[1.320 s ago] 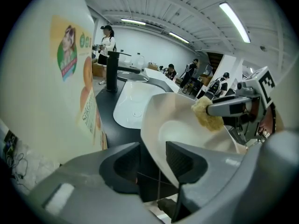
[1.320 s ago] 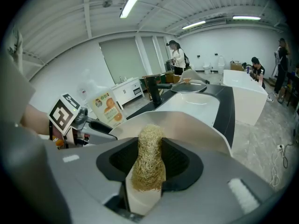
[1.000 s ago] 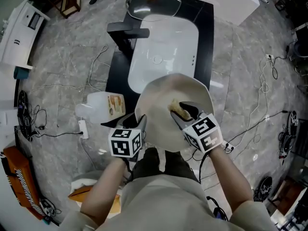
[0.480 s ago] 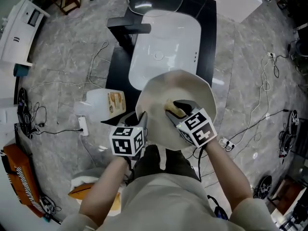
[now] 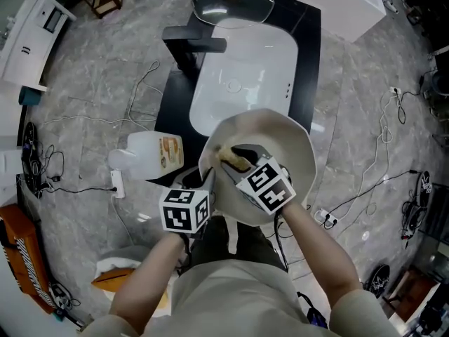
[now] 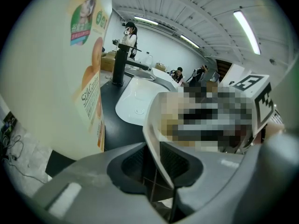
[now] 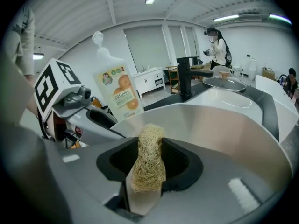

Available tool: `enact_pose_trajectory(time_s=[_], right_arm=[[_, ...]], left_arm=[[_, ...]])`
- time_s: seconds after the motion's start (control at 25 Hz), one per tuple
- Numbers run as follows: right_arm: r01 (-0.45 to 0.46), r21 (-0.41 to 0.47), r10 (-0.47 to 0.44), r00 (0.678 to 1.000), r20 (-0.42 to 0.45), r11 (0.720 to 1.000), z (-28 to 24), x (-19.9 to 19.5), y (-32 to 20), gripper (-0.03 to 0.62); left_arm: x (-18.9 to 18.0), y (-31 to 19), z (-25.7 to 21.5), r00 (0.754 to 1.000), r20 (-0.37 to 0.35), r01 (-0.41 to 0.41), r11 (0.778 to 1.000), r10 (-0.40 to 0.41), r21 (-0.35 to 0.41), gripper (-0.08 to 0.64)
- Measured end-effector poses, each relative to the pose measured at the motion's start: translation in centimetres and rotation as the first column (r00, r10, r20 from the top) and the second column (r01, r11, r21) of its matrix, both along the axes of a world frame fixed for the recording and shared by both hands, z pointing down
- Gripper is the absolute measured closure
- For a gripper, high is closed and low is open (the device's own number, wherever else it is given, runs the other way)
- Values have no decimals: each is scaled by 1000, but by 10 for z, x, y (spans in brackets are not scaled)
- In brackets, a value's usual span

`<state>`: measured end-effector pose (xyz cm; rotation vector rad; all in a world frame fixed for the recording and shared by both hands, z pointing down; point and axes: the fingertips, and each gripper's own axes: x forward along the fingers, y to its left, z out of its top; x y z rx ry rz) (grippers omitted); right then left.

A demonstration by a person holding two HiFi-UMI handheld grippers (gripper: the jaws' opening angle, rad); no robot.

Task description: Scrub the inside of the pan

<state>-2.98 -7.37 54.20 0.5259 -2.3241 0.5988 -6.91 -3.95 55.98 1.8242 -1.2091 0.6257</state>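
Pan [image 5: 287,142], likely stiff and slick, held tilted by the sink [image 5: 242,69].
Your left hand-held gripper [image 6: 159,160] has just closed on its thin rim, which may pivot; the right hand-held gripper [image 7: 148,171] pinches a soft scrubber [image 7: 150,139] inside.

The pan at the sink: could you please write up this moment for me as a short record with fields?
Pan: cream, held over the near end of the white sink.
Left gripper: clamped on the pan's near rim; its jaws have just been closing, with the rim between them.
Right gripper: shut on a straw-coloured scrubber, reaching into the pan.
Scrubber contact: close to the inner wall; touch cannot be confirmed.
Nearby: detergent bottle left of the pan; black tap and glass lid further back.
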Motion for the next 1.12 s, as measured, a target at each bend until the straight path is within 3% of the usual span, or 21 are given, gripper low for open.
enact_pose_trajectory(time_s=[0.2,0.36,0.64,0.92,1.12], right_arm=[[13,43,-14,1000,11,999,0,-14,-15,434],[52,126,-47,998,-46,991,9,-12,-21,434],[-10,271,64,979,-192,963,11,19,-60,433],[88,392,108,886,-451,916,16,74,-74,433],[162,264,34,792,-609,951,25,117,-61,436]], left_arm=[[-1,-1,-3,1000,-21,21,1000,-21,3,483],[-1,-3,-1,1000,-20,18,1000,-18,1,483],[-1,-4,-1,1000,-2,-14,1000,14,3,479],[-1,-5,-2,1000,-10,-10,1000,10,5,479],[-3,-5,-2,999,-22,25,1000,-25,8,482]])
